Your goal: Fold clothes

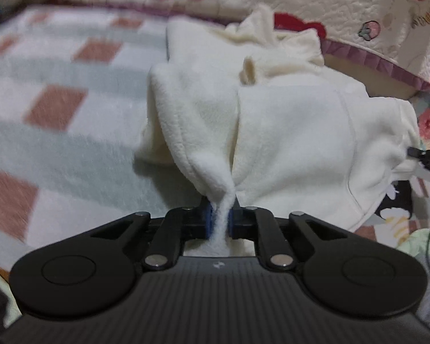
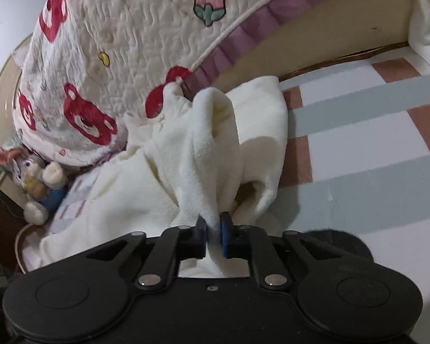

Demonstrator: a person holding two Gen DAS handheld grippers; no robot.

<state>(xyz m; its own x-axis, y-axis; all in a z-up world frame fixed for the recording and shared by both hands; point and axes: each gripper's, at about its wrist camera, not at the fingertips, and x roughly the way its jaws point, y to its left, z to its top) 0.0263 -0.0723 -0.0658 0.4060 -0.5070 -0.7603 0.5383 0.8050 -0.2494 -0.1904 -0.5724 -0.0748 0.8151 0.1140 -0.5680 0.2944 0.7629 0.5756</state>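
Observation:
A cream fleece garment (image 1: pixel 286 132) lies bunched on a checked blanket, partly lifted into folds. My left gripper (image 1: pixel 221 215) is shut on a pinched edge of the fleece, which runs down between the blue pads. In the right wrist view the same garment (image 2: pixel 215 149) rises in a ridge from my right gripper (image 2: pixel 213 230), which is shut on another pinch of its edge. At the right edge of the left wrist view the tip of the right gripper (image 1: pixel 424 157) touches the garment's far side.
The checked blanket (image 1: pixel 57 109) of white, grey and brown squares covers the bed (image 2: pixel 358 149). A quilt with red bear prints (image 2: pixel 106 57) is piled behind the garment. A plush rabbit (image 2: pixel 34 180) sits at the left beside the quilt.

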